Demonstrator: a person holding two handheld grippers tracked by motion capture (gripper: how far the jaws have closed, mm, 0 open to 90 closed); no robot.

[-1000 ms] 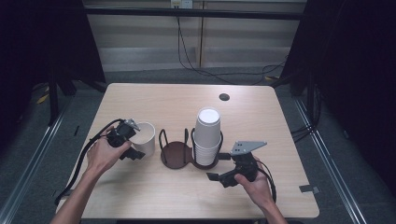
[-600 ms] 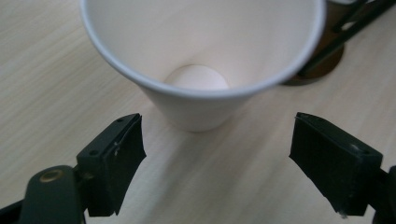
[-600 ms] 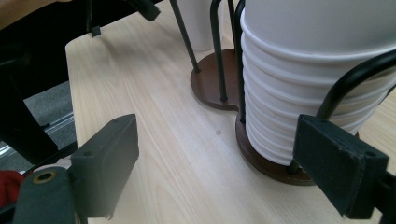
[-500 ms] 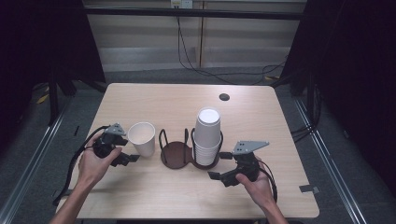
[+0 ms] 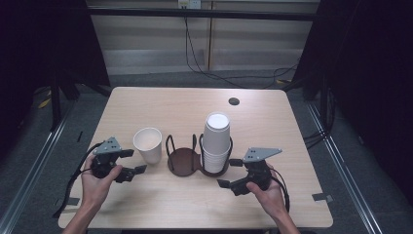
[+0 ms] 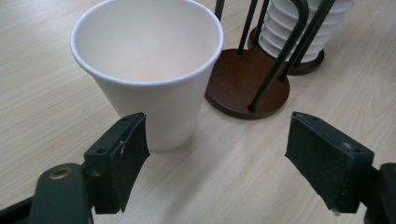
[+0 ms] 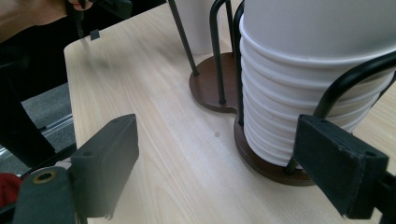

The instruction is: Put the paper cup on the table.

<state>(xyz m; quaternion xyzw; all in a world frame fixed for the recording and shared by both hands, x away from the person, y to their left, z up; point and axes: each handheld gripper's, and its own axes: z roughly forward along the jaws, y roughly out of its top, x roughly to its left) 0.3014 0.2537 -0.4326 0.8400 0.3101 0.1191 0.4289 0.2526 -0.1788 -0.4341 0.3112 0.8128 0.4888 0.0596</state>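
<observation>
On the worktop, a single cup is standing free beside the holder. The left gripper is waiting near it with jaws apart, probably ready to grasp. The right gripper is facing the cup stack, jaws apart too.

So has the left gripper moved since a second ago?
Yes. The left gripper has drawn back from the single paper cup, away from the cup holder toward the table's left near edge, jaws open and empty.

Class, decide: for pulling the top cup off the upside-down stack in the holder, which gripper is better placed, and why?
Probably the right gripper: it sits open beside the cup stack, jaws facing it. The left gripper is open by the single cup, beyond the empty holder ring.
</observation>
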